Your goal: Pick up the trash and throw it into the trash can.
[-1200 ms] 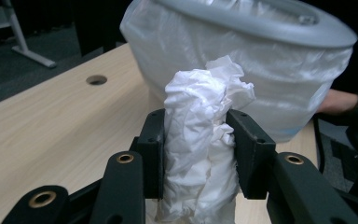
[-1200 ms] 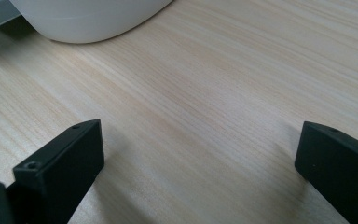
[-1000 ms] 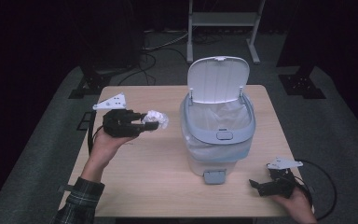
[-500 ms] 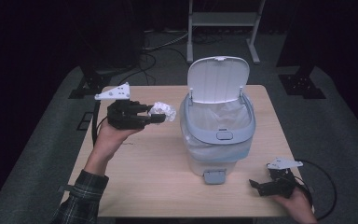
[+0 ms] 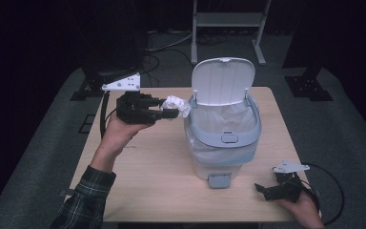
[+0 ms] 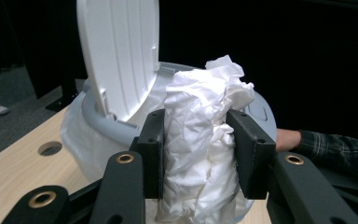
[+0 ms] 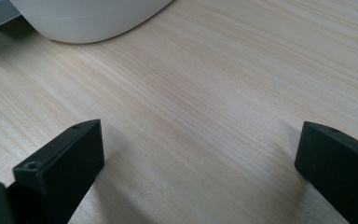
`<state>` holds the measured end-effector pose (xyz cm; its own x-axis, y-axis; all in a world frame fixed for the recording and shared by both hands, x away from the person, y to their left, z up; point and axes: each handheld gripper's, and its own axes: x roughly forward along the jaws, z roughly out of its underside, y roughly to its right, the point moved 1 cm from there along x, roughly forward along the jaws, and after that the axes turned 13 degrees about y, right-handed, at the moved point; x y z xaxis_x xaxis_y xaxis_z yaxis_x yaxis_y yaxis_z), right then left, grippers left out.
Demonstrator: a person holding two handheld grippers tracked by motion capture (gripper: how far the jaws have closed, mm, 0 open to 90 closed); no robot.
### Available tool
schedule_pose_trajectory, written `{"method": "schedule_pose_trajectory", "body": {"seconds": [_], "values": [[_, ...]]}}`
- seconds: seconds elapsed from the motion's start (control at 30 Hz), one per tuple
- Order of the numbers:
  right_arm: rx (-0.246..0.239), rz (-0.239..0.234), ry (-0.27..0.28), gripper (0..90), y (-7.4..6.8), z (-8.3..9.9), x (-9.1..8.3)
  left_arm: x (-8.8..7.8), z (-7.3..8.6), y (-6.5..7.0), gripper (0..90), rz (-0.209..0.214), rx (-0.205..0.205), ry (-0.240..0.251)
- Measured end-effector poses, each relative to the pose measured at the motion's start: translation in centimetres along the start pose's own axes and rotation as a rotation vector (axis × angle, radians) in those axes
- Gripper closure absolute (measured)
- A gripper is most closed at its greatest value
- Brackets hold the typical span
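Left hand-held gripper [image 5: 170, 113] pinching crumpled tissue [image 5: 177, 105] at bin's [image 5: 224, 143] nine o'clock rim; right hand-held gripper [image 5: 267, 190] resting spread. Advise clearing rim, centring over liner before releasing.

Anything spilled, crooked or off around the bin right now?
Nothing stands out. The bin stands upright with its lid raised and liner in place; the left gripper holds the crumpled paper beside the rim.
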<state>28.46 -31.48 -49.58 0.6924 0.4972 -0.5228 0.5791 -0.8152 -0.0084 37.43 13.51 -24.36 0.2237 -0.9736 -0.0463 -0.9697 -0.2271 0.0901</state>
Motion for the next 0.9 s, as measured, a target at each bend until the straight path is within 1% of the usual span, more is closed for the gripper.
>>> {"method": "schedule_pose_trajectory", "body": {"seconds": [0.23,0.27,0.3,0.63,0.9], "values": [[0.0,0.0,0.0,0.2,0.0,0.0,0.0,1.9,-0.8,0.0,59.6,0.022,0.014,-0.002],[0.0,0.0,0.0,0.2,0.0,0.0,0.0,1.9,-0.8,0.0,59.5,0.022,0.014,-0.002],[0.0,0.0,0.0,0.2,0.0,0.0,0.0,2.5,-0.9,0.0,59.6,0.026,0.019,-0.005],[0.0,0.0,0.0,0.2,0.0,0.0,0.0,5.3,-1.4,-0.2,59.2,0.059,0.023,0.006],[0.0,0.0,0.0,0.2,0.0,0.0,0.0,7.8,-1.5,-0.3,58.9,0.085,0.027,0.0]]}}
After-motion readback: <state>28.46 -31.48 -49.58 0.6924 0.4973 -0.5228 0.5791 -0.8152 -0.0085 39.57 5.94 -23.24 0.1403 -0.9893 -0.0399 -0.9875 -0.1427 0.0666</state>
